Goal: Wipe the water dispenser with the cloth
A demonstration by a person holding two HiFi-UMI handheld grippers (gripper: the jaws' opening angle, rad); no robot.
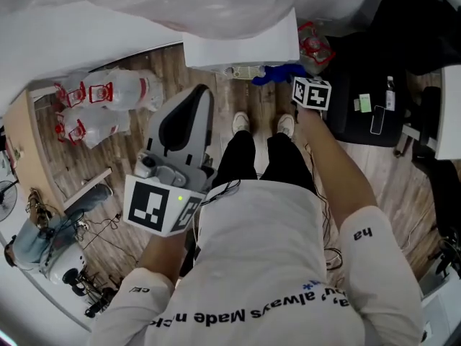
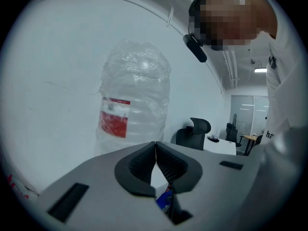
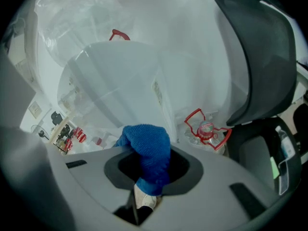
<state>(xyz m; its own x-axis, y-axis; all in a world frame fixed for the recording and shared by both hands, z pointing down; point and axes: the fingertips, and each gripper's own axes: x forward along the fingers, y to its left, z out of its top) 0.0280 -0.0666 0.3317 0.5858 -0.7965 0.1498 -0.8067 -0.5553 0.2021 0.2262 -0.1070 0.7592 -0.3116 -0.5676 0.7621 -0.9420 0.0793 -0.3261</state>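
Note:
The white water dispenser [image 1: 241, 45] stands in front of my feet, and a plastic-wrapped water bottle [image 2: 134, 100] with a red label sits on top of it. My right gripper [image 1: 292, 78] is low beside the dispenser's base, shut on a blue cloth [image 1: 277, 73]. In the right gripper view the cloth [image 3: 147, 148] bulges up from between the jaws of the right gripper [image 3: 147, 155], close to the dispenser's white side [image 3: 115, 81]. My left gripper [image 1: 196, 96] is held up near my waist, away from the dispenser. In its own view the left gripper [image 2: 155, 146] is shut with nothing in it.
Wrapped spare water bottles [image 1: 101, 96] lie on the wooden floor at the left. A small bottle with a red handle [image 1: 315, 45] sits right of the dispenser. A black office chair [image 1: 374, 85] is close on the right. A fan and cables [image 1: 72, 265] lie lower left.

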